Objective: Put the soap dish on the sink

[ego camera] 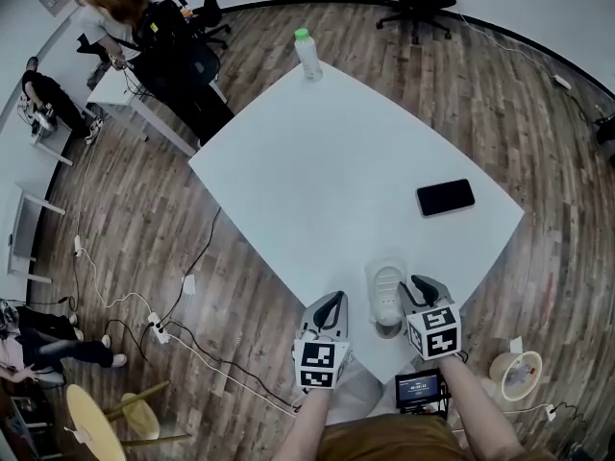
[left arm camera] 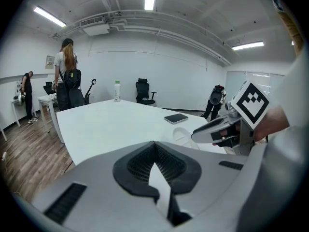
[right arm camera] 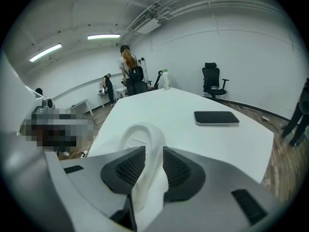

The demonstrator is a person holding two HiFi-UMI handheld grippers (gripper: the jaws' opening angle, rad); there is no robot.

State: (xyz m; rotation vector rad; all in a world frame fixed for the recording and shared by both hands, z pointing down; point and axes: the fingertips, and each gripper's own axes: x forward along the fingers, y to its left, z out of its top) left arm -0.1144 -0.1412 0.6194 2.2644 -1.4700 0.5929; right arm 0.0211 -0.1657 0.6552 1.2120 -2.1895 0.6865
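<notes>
Notably, the right gripper was clamped on the soap dish, long axis along its jaws; the left gripper, beside the dish, was closed and empty.

The left gripper and the right gripper are held side by side, apart, with jaws pointed forward. The left gripper's jaws are brought together, with nothing between them. The right gripper's jaws are clamped on the dish, which is pinched between both pads. The left forearm and the right forearm are extended forward.
</notes>
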